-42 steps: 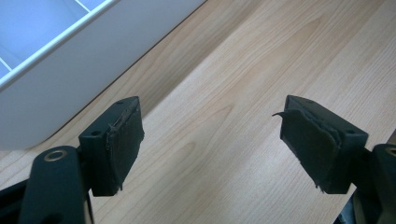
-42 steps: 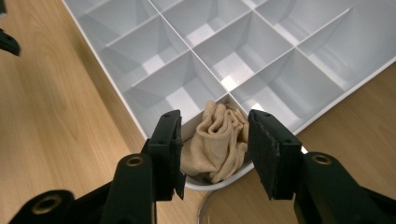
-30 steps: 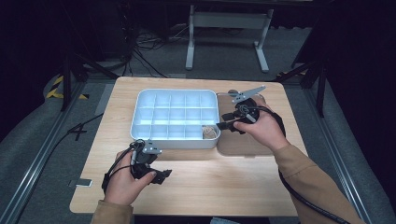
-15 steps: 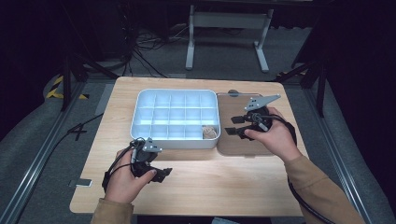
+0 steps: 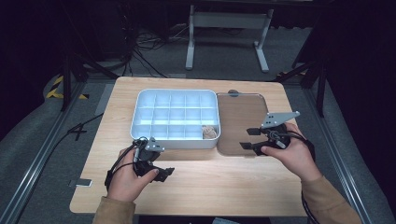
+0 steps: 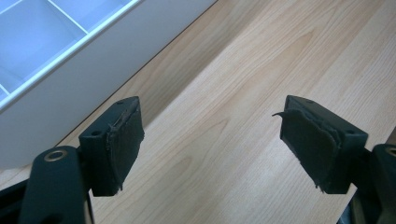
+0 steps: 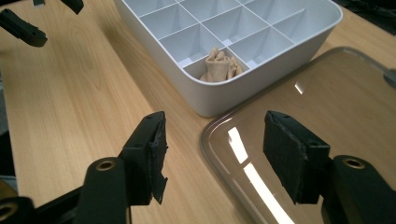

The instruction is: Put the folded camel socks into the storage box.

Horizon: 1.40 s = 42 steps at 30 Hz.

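Tray [image 5: 140, 108]: white, many small compartments, set mid-table within reach of both hands.
Beige bundle [image 7: 218, 66]: lies in the tray's near corner compartment, on the lid's side, seemingly put away there.
Lid [image 5: 243, 122]: clear, flat on the table, touching the tray's side.
Right gripper [image 5: 251, 138]: jaws have just been opening, now wide and empty, over the lid's near edge.
Left gripper [image 5: 161, 173]: jaws wide, empty, idle near the tray's front wall.
Table [image 5: 219, 186]: pale wood.
Room: dark, grey floor, cables [image 5: 144, 56] behind.
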Each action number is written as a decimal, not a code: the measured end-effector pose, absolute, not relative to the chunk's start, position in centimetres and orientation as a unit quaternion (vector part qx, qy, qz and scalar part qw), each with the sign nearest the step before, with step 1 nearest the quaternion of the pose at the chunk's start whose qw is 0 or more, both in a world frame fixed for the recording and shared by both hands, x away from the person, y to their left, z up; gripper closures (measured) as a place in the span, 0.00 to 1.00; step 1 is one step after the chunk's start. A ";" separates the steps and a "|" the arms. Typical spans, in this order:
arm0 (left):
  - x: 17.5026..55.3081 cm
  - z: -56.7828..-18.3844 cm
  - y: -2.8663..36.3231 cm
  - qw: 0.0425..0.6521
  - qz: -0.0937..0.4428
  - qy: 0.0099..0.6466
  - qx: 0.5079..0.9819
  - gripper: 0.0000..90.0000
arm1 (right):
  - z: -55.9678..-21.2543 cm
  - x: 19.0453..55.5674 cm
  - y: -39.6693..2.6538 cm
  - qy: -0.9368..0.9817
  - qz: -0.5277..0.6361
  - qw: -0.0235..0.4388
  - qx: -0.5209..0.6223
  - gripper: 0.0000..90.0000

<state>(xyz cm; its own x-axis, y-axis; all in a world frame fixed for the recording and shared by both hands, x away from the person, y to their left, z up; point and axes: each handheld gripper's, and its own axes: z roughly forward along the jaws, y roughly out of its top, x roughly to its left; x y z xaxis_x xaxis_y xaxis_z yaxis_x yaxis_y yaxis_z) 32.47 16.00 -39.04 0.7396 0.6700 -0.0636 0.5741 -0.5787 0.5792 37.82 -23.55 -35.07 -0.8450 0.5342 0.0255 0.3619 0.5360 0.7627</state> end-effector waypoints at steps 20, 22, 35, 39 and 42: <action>32.5 -39.4 16.1 0.290 0.075 0.343 0.890 0.24 | -38.5 36.5 -26.3 0.853 0.443 0.106 0.254 0.43; 32.5 -39.5 16.2 0.291 0.077 0.346 0.889 0.24 | -39.0 36.4 -26.6 0.857 0.440 0.105 0.247 0.42; 32.7 -40.1 16.4 0.283 0.071 0.349 0.891 0.24 | -43.7 36.1 -27.9 0.872 0.417 0.092 0.241 0.42; 32.7 -40.1 16.3 0.285 0.065 0.351 0.890 0.24 | -45.1 36.2 -27.7 0.874 0.411 0.083 0.244 0.42; 32.8 -40.2 16.3 0.280 0.065 0.347 0.893 0.24 | -45.8 36.2 -27.4 0.874 0.412 0.081 0.244 0.41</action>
